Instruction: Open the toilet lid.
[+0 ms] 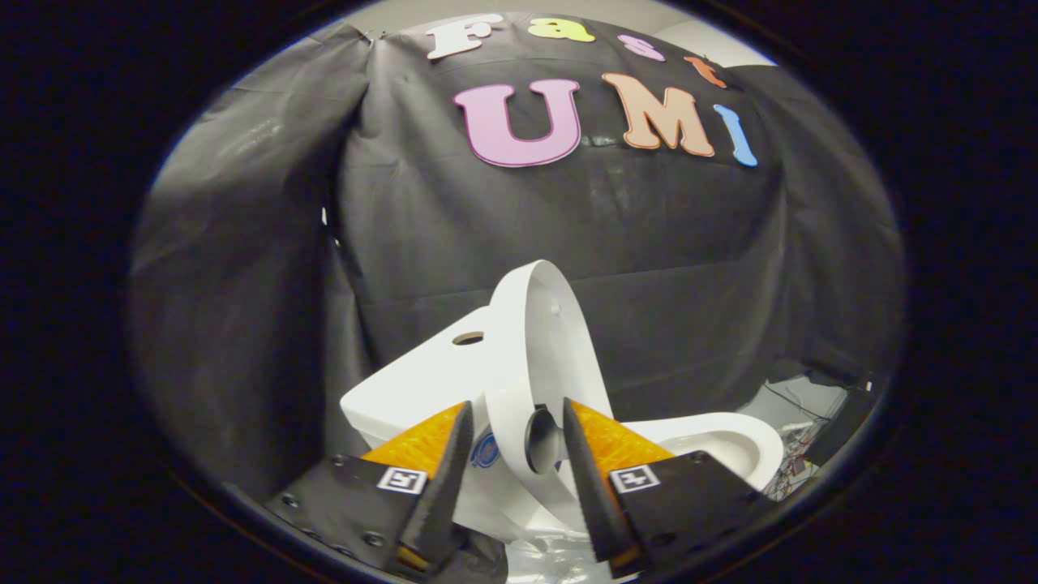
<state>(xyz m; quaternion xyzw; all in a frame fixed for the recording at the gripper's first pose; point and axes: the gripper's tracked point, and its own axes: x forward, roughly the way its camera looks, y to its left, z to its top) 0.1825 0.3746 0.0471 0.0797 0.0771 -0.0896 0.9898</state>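
At lower left of the frame the toilet tank (422,369) is sitting behind the raised toilet lid (542,341), which is standing nearly upright at lower centre, with the bowl (722,442) lying to its right. The jaws of the gripper (517,474) are standing spread, pinching nothing, the lid's lower edge showing in the gap just beyond them. If the lid is not leaning past upright, it may be risking a fall back onto the bowl.
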